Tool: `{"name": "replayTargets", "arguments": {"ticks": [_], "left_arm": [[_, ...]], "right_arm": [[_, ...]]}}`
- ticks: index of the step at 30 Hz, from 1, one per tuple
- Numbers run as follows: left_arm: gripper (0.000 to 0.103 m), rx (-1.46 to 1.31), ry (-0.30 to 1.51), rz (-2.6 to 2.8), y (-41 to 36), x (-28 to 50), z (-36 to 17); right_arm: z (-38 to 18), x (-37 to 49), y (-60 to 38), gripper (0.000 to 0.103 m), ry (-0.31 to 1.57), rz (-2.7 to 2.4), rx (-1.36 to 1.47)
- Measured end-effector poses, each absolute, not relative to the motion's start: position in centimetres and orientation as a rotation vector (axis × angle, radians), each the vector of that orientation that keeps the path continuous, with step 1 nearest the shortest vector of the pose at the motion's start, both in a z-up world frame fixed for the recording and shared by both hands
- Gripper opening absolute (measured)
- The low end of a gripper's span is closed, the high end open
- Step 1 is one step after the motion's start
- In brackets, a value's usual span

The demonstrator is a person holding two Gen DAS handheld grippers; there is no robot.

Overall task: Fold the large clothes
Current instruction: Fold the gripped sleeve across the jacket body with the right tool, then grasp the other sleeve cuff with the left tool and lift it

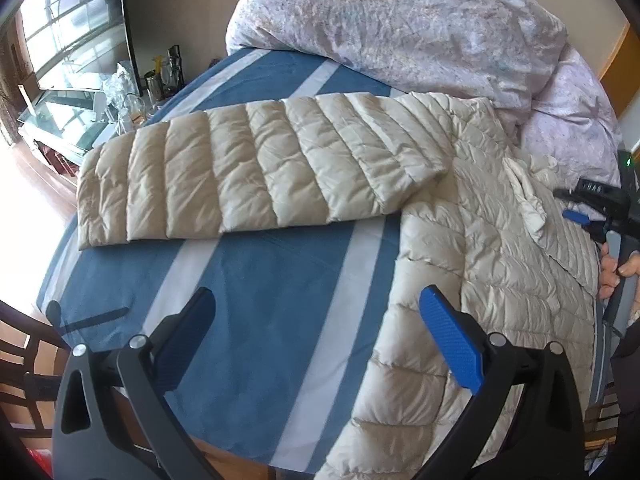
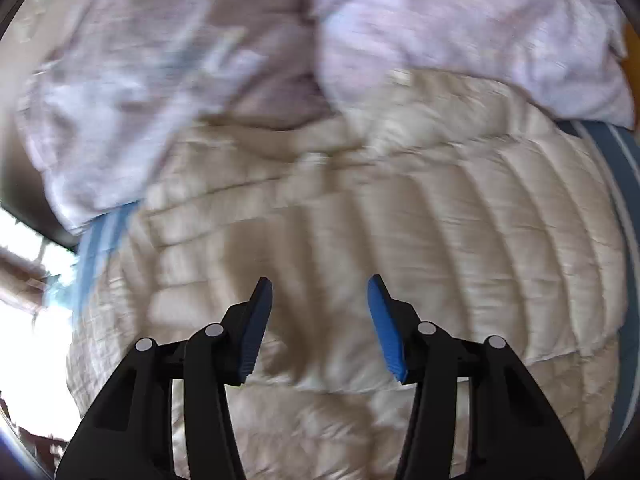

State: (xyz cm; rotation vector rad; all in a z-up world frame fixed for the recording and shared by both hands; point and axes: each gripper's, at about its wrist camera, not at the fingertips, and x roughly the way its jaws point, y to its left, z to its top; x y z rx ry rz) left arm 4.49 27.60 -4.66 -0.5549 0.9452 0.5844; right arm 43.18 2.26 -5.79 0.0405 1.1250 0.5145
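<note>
Item: cream quilted down jacket [image 1: 500, 248], laid flat on a bed under a blue sheet with white stripes [image 1: 260, 280], body toward the right side of the bed, hem reaching the near edge. One sleeve [image 1: 240, 176] stretches straight out across the sheet toward the bed's left edge, its cuff close to that edge; the shoulder end overlaps the jacket body. In the right wrist view a second quilted panel [image 2: 440, 248] lies folded over the jacket's body; the picture is motion-blurred, so seams and edges are soft. Bedding: crumpled pale lilac patterned duvet [image 1: 400, 28], heaped along the far edge of the bed and touching the jacket's collar end. Left gripper [image 1: 320, 308]: jaws spread wide, nothing between them, hovering above the near part of the sheet with its right blue finger over the jacket's lower edge. Right gripper [image 2: 320, 292]: jaws apart at a moderate width, nothing between the pads, poised above the jacket's middle; in the left wrist view it appears at the bed's right edge, held by a hand [image 1: 614, 274]. Surroundings: glass-topped stand with jars and bottles [image 1: 136, 92] beyond the bed's far-left corner; dark wooden chair [image 1: 24, 360] off the near-left corner.
</note>
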Motion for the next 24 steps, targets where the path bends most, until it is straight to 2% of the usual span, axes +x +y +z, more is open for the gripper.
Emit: {"name": "replayTargets", "arguments": {"ticks": [5,7,10,19,24], "left_arm": [[0.101,-0.558,0.952,0.623,28.7,3.8,-5.0],[0.101,-0.568,0.957,0.643,29.4,3.5,-5.3],[0.101,-0.574,0.96,0.666,30.4,3.1,-5.5],[0.101,-0.6,0.958,0.725,33.2,2.1,-5.9],[0.101,-0.652,0.953,0.741,35.3,1.4,-6.2]], "right_arm": [[-8.5,44.2,0.9,0.058,1.169,0.406,0.022],[-8.9,43.9,1.1,0.069,1.16,0.385,0.004],[-9.6,43.5,1.7,0.076,1.142,0.363,-0.041],[-11.9,43.1,2.6,0.091,1.101,0.298,-0.131],[-11.9,43.1,2.1,0.096,1.097,0.304,-0.125]]}}
